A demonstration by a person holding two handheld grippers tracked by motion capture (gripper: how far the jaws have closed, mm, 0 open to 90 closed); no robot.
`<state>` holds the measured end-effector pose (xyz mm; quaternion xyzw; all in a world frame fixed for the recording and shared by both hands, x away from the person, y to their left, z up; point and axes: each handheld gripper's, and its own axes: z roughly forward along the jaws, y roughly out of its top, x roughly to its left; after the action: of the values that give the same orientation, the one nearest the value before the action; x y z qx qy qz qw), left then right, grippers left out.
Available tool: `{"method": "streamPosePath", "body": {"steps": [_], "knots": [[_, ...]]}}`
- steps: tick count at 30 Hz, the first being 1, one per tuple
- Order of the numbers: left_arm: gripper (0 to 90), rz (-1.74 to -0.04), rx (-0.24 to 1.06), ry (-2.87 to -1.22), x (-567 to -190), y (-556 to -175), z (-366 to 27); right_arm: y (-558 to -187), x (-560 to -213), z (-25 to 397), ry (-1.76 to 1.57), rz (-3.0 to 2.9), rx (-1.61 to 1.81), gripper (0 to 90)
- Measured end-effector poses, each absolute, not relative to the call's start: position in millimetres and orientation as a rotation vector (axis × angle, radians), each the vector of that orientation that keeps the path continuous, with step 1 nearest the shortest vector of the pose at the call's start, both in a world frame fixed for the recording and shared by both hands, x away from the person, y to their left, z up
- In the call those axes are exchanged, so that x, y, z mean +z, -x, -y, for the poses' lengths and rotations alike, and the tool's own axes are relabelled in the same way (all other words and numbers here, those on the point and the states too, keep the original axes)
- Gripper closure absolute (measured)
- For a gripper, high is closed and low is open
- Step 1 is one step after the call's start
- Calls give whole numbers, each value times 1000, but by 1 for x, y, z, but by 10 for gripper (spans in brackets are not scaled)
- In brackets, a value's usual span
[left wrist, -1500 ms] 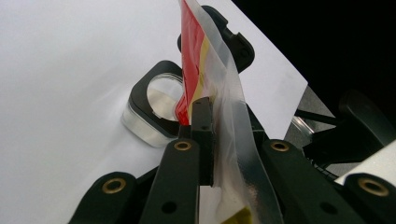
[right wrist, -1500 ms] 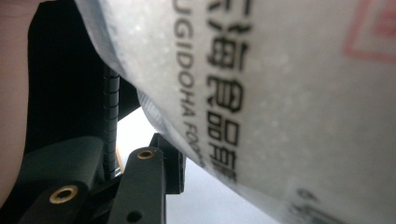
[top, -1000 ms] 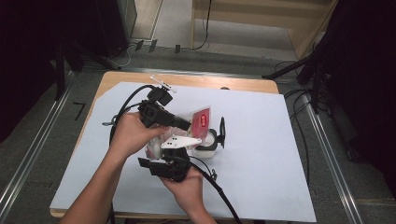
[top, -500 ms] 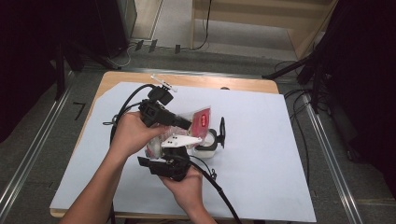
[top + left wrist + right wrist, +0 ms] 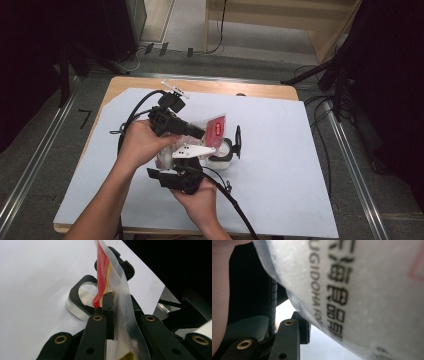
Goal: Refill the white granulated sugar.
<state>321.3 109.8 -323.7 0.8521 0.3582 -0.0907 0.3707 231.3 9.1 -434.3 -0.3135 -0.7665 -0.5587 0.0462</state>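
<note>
My left gripper [image 5: 108, 302] pinches the clear bag [image 5: 117, 287] at its top edge, holding it above the glass jar [image 5: 82, 298] on the desk [image 5: 280, 150] for pouring. Right gripper [image 5: 294, 325]: grip indeterminate.

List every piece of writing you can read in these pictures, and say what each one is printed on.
"UGIDOHA FO": black letters on the clear plastic bag; start and end cut off.
Black characters beside them on the same bag, seemingly Chinese: too blurred to read surely.
White marks on the bag's red label: too small to read.
</note>
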Motion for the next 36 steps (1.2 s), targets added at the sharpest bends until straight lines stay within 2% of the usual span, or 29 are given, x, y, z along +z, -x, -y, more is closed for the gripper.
{"method": "streamPosePath", "body": {"steps": [36], "knots": [[808, -908, -217, -2163, -322, -320, -107, -231, -431, -7, 986, 2308, -1709, 634]]}}
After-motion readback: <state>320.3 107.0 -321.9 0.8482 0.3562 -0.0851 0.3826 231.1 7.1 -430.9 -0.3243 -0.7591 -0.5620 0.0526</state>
